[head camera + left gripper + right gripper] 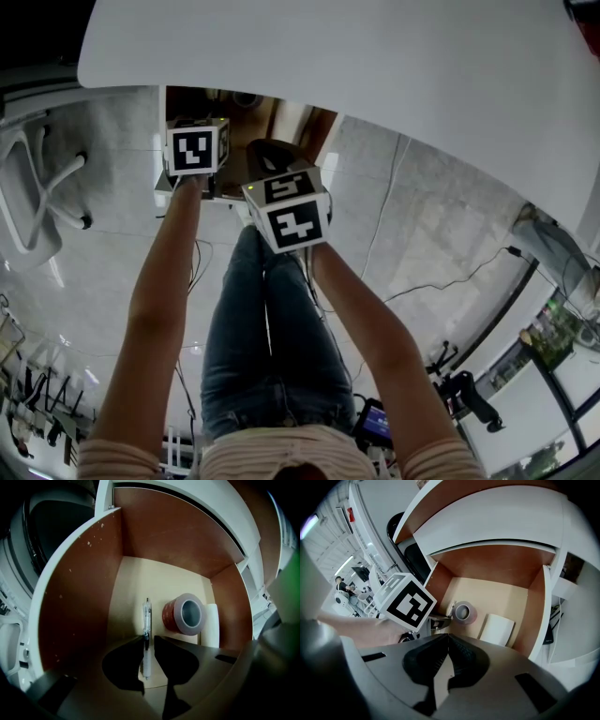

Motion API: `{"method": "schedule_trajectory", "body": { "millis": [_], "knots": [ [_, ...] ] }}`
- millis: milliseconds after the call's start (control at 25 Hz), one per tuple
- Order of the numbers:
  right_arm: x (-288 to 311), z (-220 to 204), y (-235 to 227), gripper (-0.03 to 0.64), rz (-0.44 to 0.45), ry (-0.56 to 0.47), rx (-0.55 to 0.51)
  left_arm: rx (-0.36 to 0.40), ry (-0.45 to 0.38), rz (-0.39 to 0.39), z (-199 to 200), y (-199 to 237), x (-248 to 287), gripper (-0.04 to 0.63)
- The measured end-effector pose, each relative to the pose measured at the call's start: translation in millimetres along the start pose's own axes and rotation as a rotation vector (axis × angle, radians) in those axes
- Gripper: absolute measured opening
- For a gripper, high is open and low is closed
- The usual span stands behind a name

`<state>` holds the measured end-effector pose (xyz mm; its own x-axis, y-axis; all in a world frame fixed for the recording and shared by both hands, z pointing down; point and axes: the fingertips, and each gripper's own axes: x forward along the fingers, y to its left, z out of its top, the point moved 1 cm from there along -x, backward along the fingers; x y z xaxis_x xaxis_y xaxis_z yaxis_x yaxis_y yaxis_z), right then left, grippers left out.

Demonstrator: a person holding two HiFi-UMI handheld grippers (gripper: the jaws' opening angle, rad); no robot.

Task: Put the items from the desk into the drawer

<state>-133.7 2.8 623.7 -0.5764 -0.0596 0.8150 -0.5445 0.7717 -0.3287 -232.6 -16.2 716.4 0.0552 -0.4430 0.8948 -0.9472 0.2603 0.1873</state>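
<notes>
The open drawer [79,597] has brown walls and a pale floor. A clear pen [147,616] lies lengthwise in it, its lower half in the narrow gap of my left gripper [149,638]. The jaws stand slightly open, and a sliver of floor shows between the pen and the right jaw. A red tape roll [183,615] and a white item [212,625] rest to the right. My right gripper [449,635] is shut and empty above the drawer [487,564], looking down on the tape roll [463,612] and the left gripper's marker cube [405,601].
The white desk top [375,66] overhangs the drawer [272,112]. Both marker cubes [197,148] [286,208] are at the drawer's mouth, above the person's legs [267,347]. A white chair [37,197] stands on the left, and cables [450,281] cross the floor.
</notes>
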Motion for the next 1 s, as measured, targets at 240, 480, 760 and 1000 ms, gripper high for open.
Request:
{"method": "schedule_trajectory", "body": {
  "millis": [240, 480, 760, 1000],
  "knots": [
    [-6.8, 9.4, -0.4, 0.017, -0.002, -0.023, 0.006, 0.01, -0.046, -0.009, 14.4, -2.4, -15.1, 0.069],
    [-22.5, 23.1, 6.5, 0.017, -0.004, -0.064, 0.004, 0.023, -0.118, -0.009, 29.2, -7.8, -44.4, 0.049],
    [-46.2, 41.7, 14.4, 0.017, -0.004, -0.136, 0.006, 0.006, -0.212, -0.022, 46.3, -12.1, -84.6, 0.014],
    [-71.1, 55.9, 22.6, 0.017, -0.002, -0.185, -0.03, 0.015, -0.283, -0.03, 59.1, -16.7, -122.8, 0.009]
  ]
}}
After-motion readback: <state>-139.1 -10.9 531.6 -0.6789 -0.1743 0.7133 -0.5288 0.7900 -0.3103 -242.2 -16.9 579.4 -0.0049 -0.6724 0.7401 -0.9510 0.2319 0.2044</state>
